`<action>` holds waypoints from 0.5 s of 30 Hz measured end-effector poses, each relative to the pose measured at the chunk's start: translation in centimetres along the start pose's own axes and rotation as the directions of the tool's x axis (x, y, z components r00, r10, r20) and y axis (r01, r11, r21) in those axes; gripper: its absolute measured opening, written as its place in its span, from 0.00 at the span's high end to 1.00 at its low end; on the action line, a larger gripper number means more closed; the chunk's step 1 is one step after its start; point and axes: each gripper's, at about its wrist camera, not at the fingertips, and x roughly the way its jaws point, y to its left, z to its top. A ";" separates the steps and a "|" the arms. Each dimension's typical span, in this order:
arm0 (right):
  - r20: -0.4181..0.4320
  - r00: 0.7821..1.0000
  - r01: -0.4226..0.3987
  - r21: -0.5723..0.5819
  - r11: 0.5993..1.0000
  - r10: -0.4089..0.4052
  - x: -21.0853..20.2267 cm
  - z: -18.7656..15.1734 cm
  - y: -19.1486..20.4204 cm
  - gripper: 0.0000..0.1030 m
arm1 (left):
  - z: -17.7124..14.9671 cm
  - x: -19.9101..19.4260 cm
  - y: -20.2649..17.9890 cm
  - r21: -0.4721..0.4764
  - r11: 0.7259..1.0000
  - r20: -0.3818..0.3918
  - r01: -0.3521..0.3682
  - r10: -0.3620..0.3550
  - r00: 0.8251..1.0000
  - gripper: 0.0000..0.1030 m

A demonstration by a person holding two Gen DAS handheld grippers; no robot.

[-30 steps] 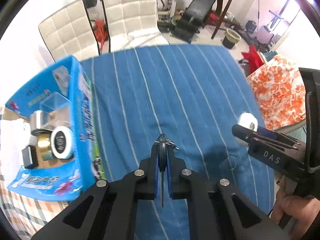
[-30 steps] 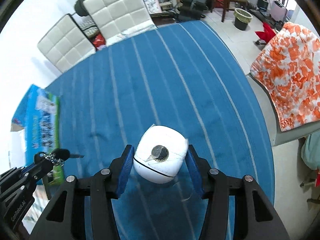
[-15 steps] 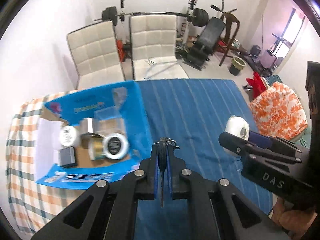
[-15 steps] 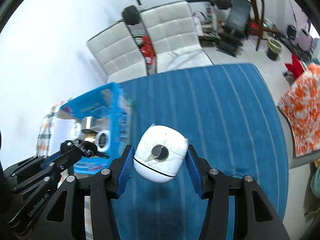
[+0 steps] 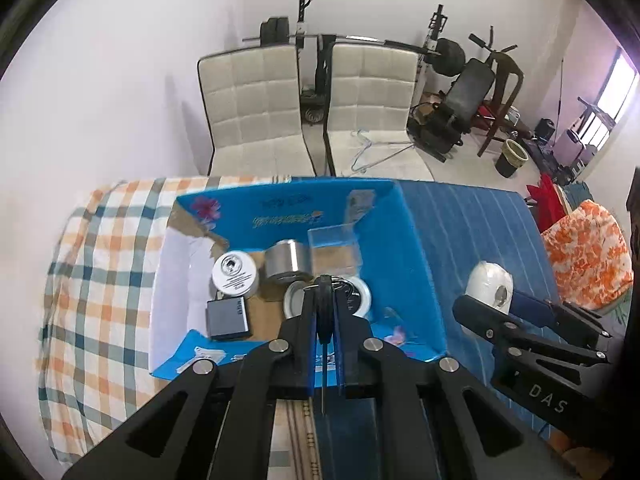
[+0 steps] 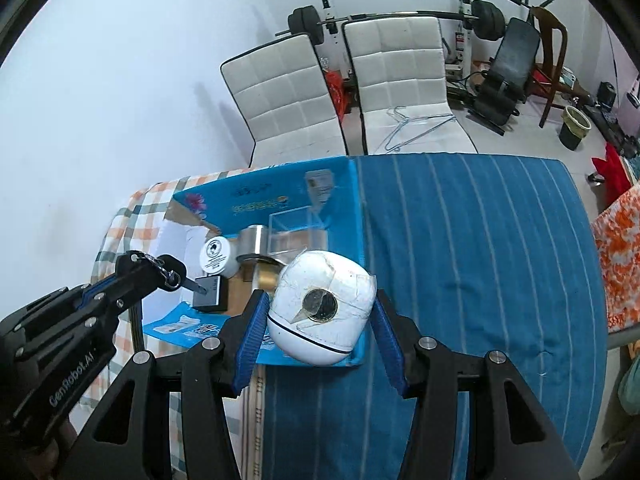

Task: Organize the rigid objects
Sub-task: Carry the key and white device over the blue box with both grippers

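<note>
My left gripper (image 5: pixel 325 312) is shut on a black-headed key on a ring (image 5: pixel 325 300) and holds it over the open blue cardboard box (image 5: pixel 416 248); the gripper also shows in the right wrist view (image 6: pixel 160 270). My right gripper (image 6: pixel 320 312) is shut on a white rounded device (image 6: pixel 324 304) with a round metal disc on its face, above the box's near right corner (image 6: pixel 356 354). In the box lie a white round tin (image 5: pixel 235 273), a silver tape roll (image 5: pixel 286 260), a clear plastic case (image 5: pixel 334 250), a dark flat block (image 5: pixel 227 318) and a white ring-shaped tape (image 5: pixel 362 292).
The box stands where a checked cloth (image 5: pixel 100 280) meets a blue striped cloth (image 6: pixel 480 260) on the table. Two white padded chairs (image 6: pixel 340 92) stand behind the table, with gym equipment (image 6: pixel 504 68) beyond. An orange patterned cushion (image 5: pixel 588 256) is at right.
Both grippers have moved left from over the blue cloth to above the box, each carrying its object. The box now sits centred under them.
</note>
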 end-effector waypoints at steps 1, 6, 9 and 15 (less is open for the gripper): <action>-0.008 1.000 -0.004 0.003 1.000 0.004 0.4 0.1 0.3 0.47 | 0.1 0.8 0.8 -0.016 1.000 -0.023 0.023 -0.024 0.999 0.95; -0.078 0.997 -0.009 0.034 0.999 0.012 4.6 0.5 1.0 0.47 | -0.5 5.8 3.9 -0.065 0.993 -0.159 0.099 -0.108 0.981 0.95; -0.138 0.990 -0.007 0.059 0.998 0.015 7.9 0.3 0.4 0.47 | -1.3 9.0 5.4 -0.094 0.989 -0.233 0.118 -0.137 0.963 0.95; -0.240 0.971 0.013 0.096 0.995 0.011 14.0 -0.3 0.4 0.47 | -2.4 13.9 6.2 -0.130 0.976 -0.342 0.173 -0.207 0.916 0.95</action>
